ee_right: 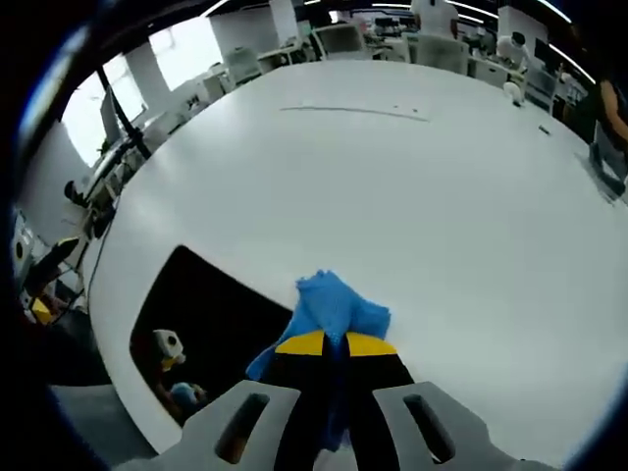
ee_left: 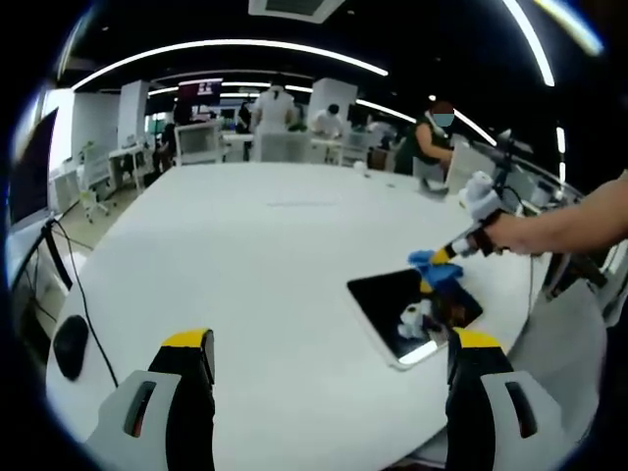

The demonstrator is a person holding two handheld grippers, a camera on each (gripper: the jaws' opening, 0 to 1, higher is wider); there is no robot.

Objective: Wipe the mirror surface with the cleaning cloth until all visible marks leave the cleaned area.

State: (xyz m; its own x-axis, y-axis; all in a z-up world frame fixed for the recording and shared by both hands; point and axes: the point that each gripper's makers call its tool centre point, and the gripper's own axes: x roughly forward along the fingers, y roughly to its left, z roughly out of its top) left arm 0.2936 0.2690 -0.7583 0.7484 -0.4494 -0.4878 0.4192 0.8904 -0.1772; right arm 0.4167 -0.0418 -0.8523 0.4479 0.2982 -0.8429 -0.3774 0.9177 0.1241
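Observation:
A dark rectangular mirror (ee_left: 407, 314) lies flat on the white table (ee_left: 265, 245), toward its right edge. My right gripper (ee_left: 453, 250), held by a person's hand, is at the mirror's far corner, shut on a blue cleaning cloth (ee_left: 437, 270) that touches the glass. In the right gripper view the cloth (ee_right: 334, 309) sticks out from between the yellow-tipped jaws of my right gripper (ee_right: 327, 345), partly over the mirror (ee_right: 206, 319) and partly over the table. My left gripper (ee_left: 329, 345) hovers open over the near table with nothing between its fingers.
A black cable (ee_left: 74, 285) and a dark round object (ee_left: 71, 345) lie along the table's left edge. Several people, chairs and desks stand beyond the far edge. The table edge (ee_right: 108, 392) runs close to the mirror.

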